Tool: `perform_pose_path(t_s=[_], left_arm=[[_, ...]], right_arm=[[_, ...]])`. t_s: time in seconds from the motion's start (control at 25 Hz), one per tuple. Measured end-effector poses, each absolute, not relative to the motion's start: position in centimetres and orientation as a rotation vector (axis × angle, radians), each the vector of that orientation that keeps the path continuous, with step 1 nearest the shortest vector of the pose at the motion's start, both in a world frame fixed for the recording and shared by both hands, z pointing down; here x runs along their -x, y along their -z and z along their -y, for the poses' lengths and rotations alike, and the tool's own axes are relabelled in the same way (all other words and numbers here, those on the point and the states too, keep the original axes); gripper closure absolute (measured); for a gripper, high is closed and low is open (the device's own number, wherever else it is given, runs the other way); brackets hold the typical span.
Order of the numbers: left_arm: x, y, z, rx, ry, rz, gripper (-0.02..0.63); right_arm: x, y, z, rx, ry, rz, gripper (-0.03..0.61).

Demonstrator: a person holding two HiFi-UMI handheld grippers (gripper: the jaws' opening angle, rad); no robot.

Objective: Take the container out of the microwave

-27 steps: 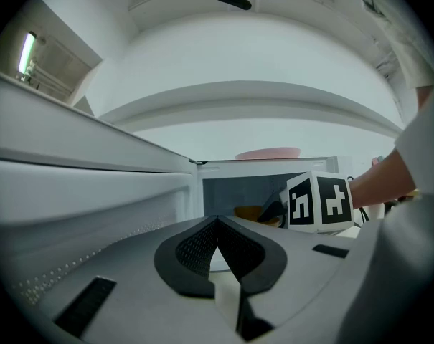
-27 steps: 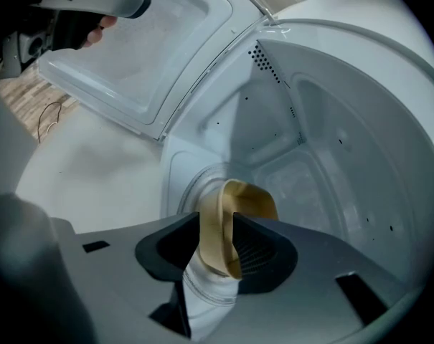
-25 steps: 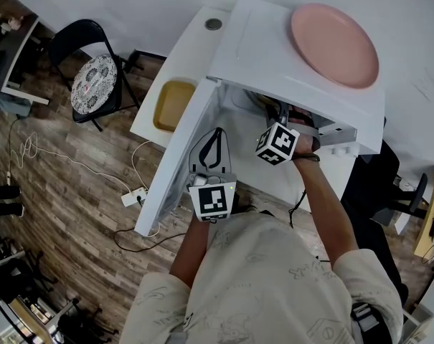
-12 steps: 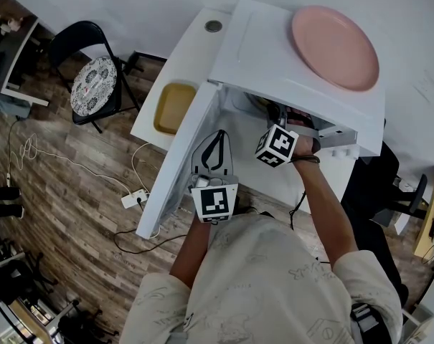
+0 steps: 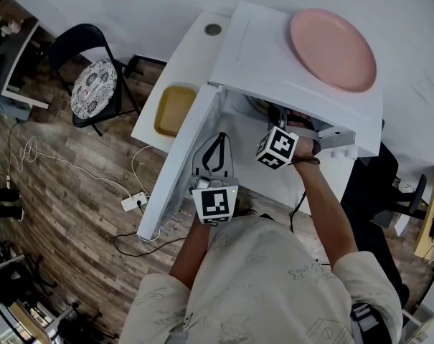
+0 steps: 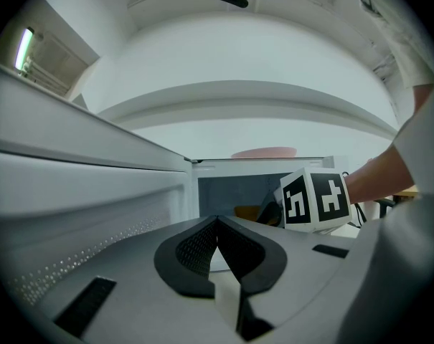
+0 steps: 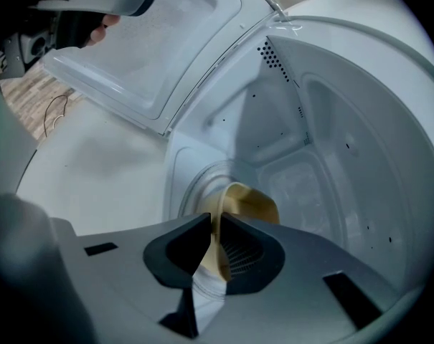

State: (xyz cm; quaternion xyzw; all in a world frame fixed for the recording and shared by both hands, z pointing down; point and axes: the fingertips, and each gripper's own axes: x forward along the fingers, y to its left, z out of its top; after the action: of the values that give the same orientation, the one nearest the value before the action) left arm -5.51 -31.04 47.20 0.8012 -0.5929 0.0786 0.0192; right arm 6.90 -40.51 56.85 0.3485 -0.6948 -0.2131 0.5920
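At the far left a yellow tray (image 5: 172,106) lies on the white bench (image 5: 195,49), just beside the microwave (image 5: 274,56), whose door (image 5: 179,165) stands swung wide to the left. My left gripper (image 6: 217,224) hangs just beside the door's inner face, jaws clenched together on nothing; I can't tell if it touches the door. To its right, my right gripper (image 7: 215,228) reaches into the cavity, and its jaws have just been closing on the near wall of the yellow container (image 7: 252,203), which sits on the turntable inside. A pink plate (image 5: 333,47) rests on top of the microwave at the right. I judge the grasp is just made; next I need a slight lift, then a level pull toward me through the opening.
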Motion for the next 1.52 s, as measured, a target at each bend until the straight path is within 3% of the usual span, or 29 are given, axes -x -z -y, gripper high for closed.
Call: perform_pose_path(t_s=[1.52], left_arm=[[4.0,-45.5,27.1,-2.505,-0.237,1.879,0.606]], right_arm=[[-7.4,-55.5,35.2,-0.770,0.538,1.637,0.522]])
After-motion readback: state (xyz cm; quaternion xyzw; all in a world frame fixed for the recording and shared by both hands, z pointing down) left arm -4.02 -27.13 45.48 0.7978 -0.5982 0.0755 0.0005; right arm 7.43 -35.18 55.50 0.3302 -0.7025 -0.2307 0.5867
